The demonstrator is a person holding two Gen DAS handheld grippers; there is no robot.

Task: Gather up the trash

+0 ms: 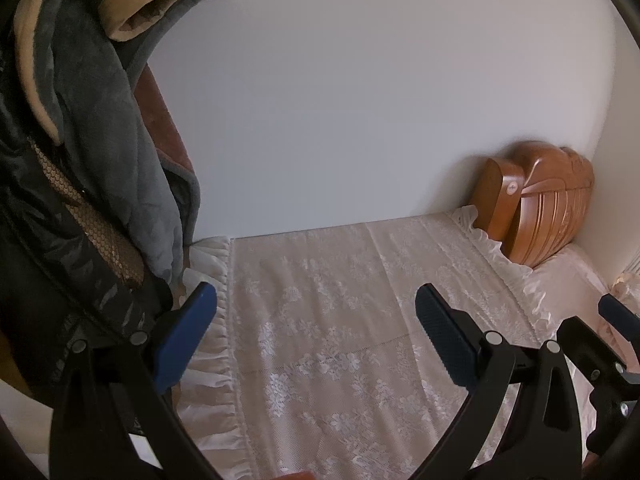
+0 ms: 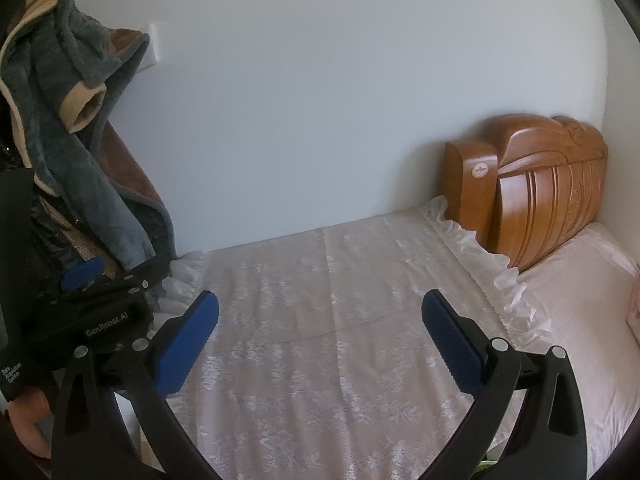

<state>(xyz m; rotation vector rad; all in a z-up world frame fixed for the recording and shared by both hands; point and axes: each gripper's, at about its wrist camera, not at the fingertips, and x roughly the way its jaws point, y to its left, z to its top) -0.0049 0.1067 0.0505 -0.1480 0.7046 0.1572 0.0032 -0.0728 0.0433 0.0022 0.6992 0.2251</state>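
White wall (image 2: pixel 320 100) backs a bed under a pale lace cover (image 2: pixel 320 340), its carved wooden headboard (image 2: pixel 548 188) at the far right beside a pink pillow (image 2: pixel 580 300); hanging clothes (image 1: pixel 80 160) crowd your left side; your left gripper (image 1: pixel 316 320) hovers over the lace with jaws spread wide and empty; your right gripper (image 2: pixel 320 324) does likewise; no trash shows in either view.
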